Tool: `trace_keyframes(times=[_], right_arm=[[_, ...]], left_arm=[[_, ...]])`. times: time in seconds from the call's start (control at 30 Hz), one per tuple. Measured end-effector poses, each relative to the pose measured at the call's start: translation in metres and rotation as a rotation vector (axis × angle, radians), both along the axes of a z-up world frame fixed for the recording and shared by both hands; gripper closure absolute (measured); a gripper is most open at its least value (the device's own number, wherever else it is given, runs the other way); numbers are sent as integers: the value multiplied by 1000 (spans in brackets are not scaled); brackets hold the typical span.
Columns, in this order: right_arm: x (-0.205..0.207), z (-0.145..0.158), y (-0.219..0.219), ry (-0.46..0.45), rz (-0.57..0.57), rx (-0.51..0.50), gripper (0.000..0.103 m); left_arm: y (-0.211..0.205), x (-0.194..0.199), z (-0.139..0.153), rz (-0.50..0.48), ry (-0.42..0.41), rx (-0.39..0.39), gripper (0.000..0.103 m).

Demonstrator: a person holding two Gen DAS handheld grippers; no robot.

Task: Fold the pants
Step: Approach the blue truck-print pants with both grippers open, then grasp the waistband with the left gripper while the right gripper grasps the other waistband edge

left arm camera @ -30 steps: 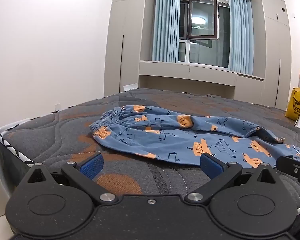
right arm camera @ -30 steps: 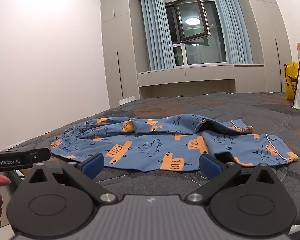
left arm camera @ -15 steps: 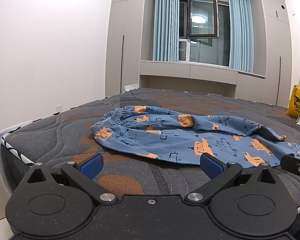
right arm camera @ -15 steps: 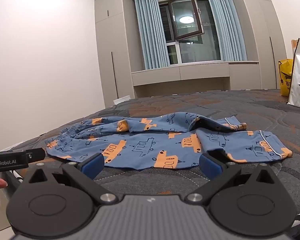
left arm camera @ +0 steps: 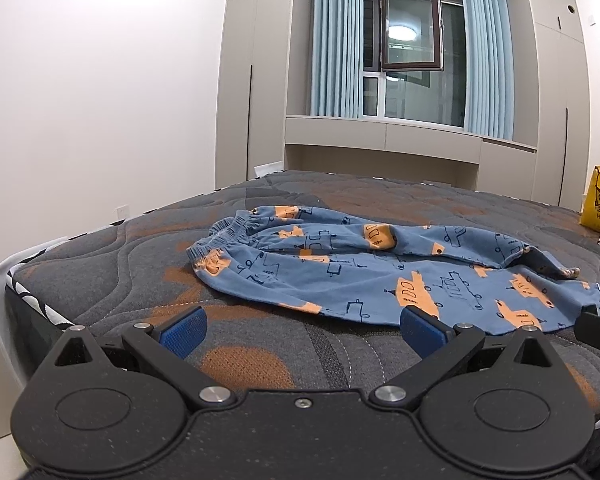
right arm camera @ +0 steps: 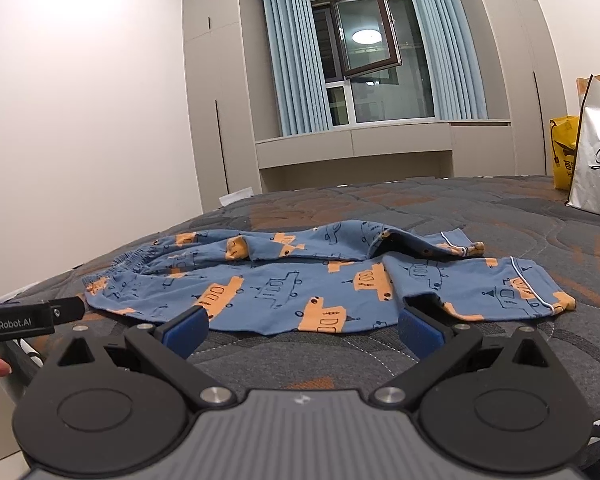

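- The pants (left arm camera: 364, 272) are lying across the middle of the left wrist view, spread loosely on the mattress (left arm camera: 100, 264); the waistband (left arm camera: 228, 236) is sitting at centre left and the legs are running off toward the right edge of the frame
- In the right wrist view the pants (right arm camera: 300, 284) are filling the middle band; the near leg is lying fairly flat, with its cuff (right arm camera: 540, 292) ending at centre right; the far leg is lying bunched and ridged behind it, its cuff (right arm camera: 460, 246) just above and to the left
- The left gripper (left arm camera: 300, 326) is showing at the bottom of its frame with jaws spread wide and nothing between them; it is hovering just short of the near hem, apparently not touching the cloth
- The right gripper (right arm camera: 304, 330) is likewise gaping wide and carrying nothing; its blue pads (right arm camera: 418, 330) are sitting close to the near edge of the cloth, though contact is not something I can tell
- Judging from this, no fold is looking made yet; the legs are not lying stacked one on the other; the task is appearing to be at its very start
- Still remaining, by my reading: gripping the cloth, laying one leg over the other, smoothing the bunched far leg, then folding the length
- A yellow bag (right arm camera: 562, 152) and a white bag (right arm camera: 596, 160) are standing at the right edge, well apart from the pants
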State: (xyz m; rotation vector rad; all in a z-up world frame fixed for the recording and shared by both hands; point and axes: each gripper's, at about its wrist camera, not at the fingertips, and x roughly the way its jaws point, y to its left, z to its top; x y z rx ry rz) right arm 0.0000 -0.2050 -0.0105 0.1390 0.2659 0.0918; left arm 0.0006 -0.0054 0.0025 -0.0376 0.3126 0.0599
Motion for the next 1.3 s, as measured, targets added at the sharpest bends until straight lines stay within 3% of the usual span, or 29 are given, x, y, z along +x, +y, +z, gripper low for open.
trace_keyframes(times=[0.37, 0.63, 1.0, 1.3], right_arm=[[0, 1, -1, -6, 6, 8, 0], [-8, 4, 3, -83, 10, -23, 0], [-15, 6, -4, -84, 9, 16, 0], [-21, 6, -19, -167, -7, 99, 0]], left_arm=[[1, 2, 1, 2, 5, -11, 0], [5, 3, 1, -7, 32, -39, 0], [4, 0, 0, -15, 99, -100, 0], [9, 15, 12, -74, 77, -108, 0]])
